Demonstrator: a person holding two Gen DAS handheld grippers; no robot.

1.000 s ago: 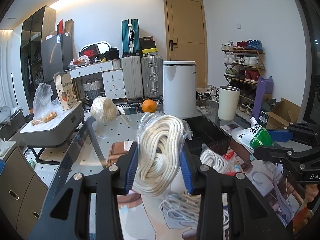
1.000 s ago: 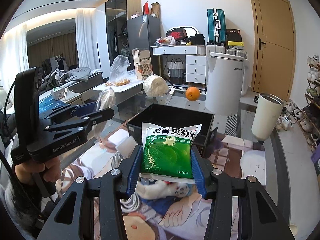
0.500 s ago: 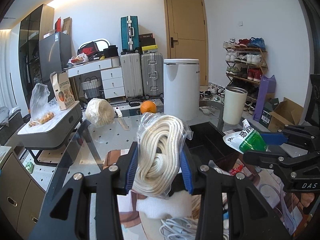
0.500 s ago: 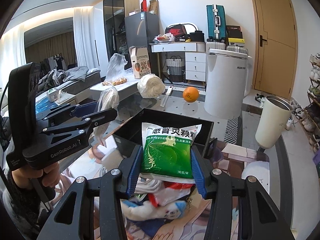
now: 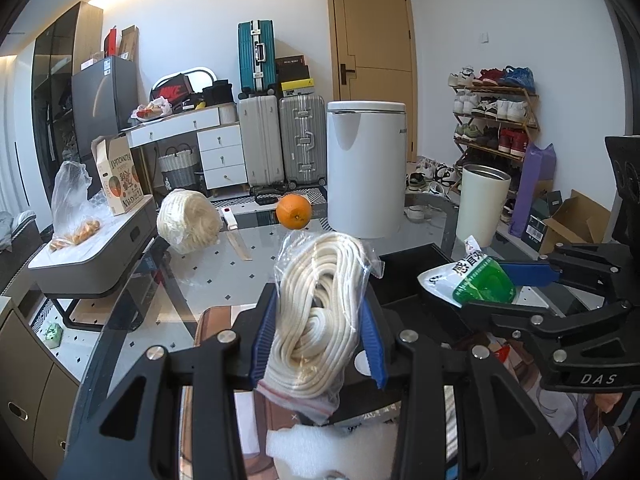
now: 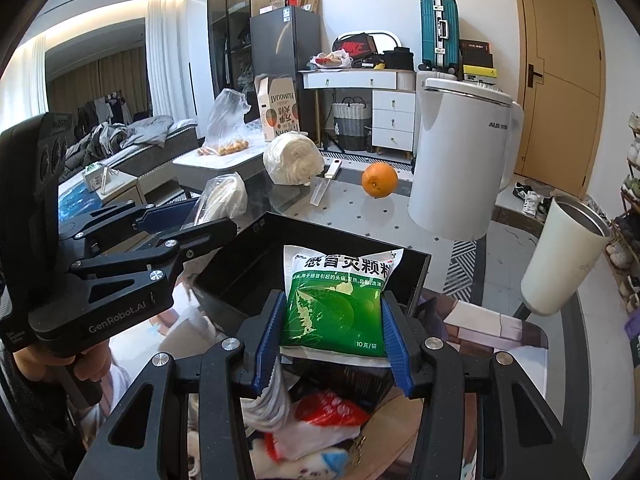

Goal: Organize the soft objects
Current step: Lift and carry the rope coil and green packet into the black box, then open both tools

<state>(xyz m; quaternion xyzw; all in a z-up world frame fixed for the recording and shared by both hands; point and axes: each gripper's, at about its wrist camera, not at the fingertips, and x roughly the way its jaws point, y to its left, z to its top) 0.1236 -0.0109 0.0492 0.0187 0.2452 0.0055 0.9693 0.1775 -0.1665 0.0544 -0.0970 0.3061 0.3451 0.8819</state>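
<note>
Open black box (image 6: pixel 248 264) on the glass table (image 5: pixel 224 268), dark walls, inside mostly hidden. Coil of thick white rope (image 5: pixel 320 312) in a clear bag, clamped upright in the left gripper (image 5: pixel 318 344) before the box. Green-and-white medicine packet (image 6: pixel 338 300), puffy and glossy, pinched in the right gripper (image 6: pixel 334 344) above the box's near rim.

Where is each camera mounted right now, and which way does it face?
Left wrist: on the left claw, facing across the glass table toward the door; its blue pads clamp a bagged coil of white rope; the right claw shows at right.
Right wrist: on the right claw, facing the open black box; it clamps a green medicine sachet; the left claw and a hand show at left.
Shared: the round orange and tall white bin.
</note>
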